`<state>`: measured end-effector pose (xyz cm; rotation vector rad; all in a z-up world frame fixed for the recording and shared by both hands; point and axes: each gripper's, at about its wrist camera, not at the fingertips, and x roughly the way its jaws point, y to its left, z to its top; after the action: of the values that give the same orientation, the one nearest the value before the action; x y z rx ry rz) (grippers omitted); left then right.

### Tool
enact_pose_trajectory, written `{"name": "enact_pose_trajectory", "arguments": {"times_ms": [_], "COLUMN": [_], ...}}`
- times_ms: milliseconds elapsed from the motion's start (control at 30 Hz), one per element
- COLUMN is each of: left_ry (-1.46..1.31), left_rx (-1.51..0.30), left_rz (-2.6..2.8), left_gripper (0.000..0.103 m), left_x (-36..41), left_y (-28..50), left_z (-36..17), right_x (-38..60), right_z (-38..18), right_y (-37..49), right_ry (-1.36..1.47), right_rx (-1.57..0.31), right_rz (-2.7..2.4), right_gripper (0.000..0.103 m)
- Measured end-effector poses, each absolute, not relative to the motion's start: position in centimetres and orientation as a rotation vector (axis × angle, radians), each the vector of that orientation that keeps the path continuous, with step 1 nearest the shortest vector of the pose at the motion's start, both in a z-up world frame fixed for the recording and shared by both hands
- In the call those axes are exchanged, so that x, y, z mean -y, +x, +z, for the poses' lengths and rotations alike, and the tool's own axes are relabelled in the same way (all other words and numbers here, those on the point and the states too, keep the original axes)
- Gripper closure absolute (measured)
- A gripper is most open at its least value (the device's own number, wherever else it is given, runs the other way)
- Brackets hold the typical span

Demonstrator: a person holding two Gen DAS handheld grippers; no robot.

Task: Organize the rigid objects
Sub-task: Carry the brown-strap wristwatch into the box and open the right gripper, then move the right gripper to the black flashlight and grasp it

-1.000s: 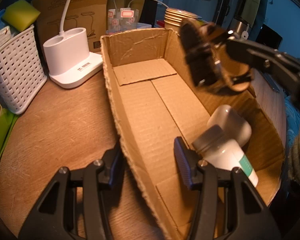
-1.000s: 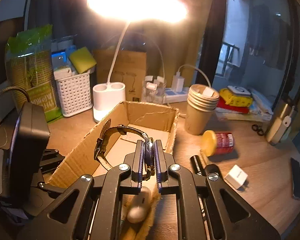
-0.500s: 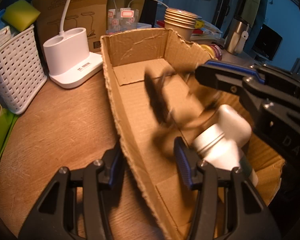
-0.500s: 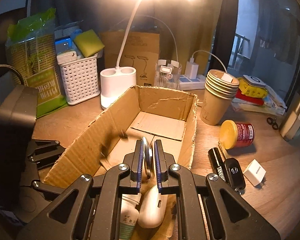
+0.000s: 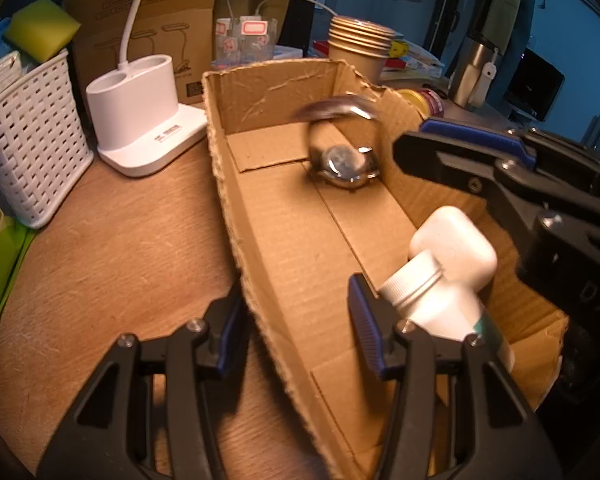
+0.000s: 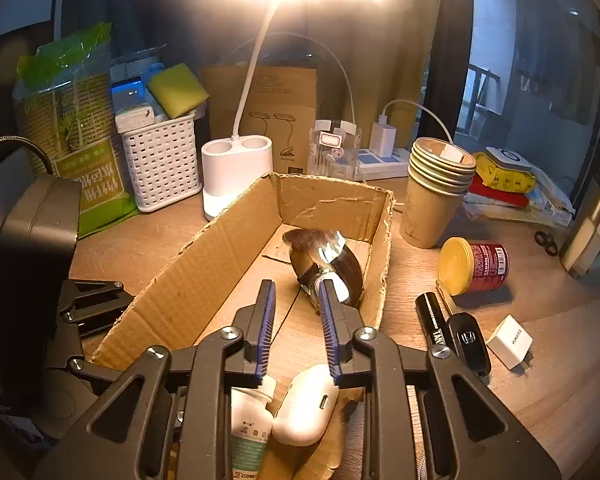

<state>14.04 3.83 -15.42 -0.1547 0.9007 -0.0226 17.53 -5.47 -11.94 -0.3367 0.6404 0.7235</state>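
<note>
A: Status on the metal-cased wristwatch w/ dark strap (image 6: pixel 326 266)?

B: Half a sec ago it was clamped in the right gripper (image 6: pixel 296 328). Now the jaws stand apart w/ nothing between them, and the watch sits on the floor of the open brown cardboard box (image 5: pixel 284 240), far end, up against the right wall. Strap's blurred – prob. still settling.

A: So drop's done?

B: Looks like it. Watch joins the white rounded earbud case (image 6: pixel 306 404) and the white tube w/ green label (image 6: pixel 249 428), both at the near end of the box.

A: Left side?

B: Left gripper (image 5: pixel 296 324) is wide open, one finger outside the box's left wall, one inside – straddling it, not pinching, nothing held. Same spot as a sec ago, so I'd guess it's just steadying.

A: What's left?

B: Out on the wooden desk (image 6: pixel 500 320), right of the box: red can w/ yellow lid (image 6: pixel 474 266) on its side, black marker (image 6: pixel 434 324), black car key fob (image 6: pixel 470 342), small white charger cube (image 6: pixel 510 342). I'd expect one of those next – right gripper's free for it.
</note>
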Motion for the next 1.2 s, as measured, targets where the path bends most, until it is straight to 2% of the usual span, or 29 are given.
{"name": "enact_pose_trajectory", "arguments": {"times_ms": [300, 467, 867, 1033, 1200], "left_ry": [-0.155, -0.155, -0.156, -0.155, -0.155], "left_rx": [-0.901, -0.901, -0.901, -0.901, -0.901], "left_rz": [-0.024, -0.024, -0.024, -0.024, -0.024], "left_gripper": [0.052, 0.052, 0.052, 0.052, 0.052], "left_x": [-4.2, -4.2, -4.2, -4.2, -4.2], "left_y": [14.2, 14.2, 14.2, 14.2, 14.2], "left_z": [-15.4, -15.4, -15.4, -15.4, -15.4], "right_x": [7.1, 8.1, 10.7, 12.4, 14.0], "right_z": [-10.9, -10.4, -9.7, -9.9, -10.4], "right_y": [17.9, 18.2, 19.2, 20.3, 21.4], "right_ry": [-0.298, -0.272, -0.242, -0.236, -0.219], "right_rx": [-0.619, -0.611, -0.59, -0.59, -0.606], "right_rz": [0.696, 0.676, 0.597, 0.522, 0.468], "right_gripper": [0.071, 0.066, 0.064, 0.057, 0.056]}}
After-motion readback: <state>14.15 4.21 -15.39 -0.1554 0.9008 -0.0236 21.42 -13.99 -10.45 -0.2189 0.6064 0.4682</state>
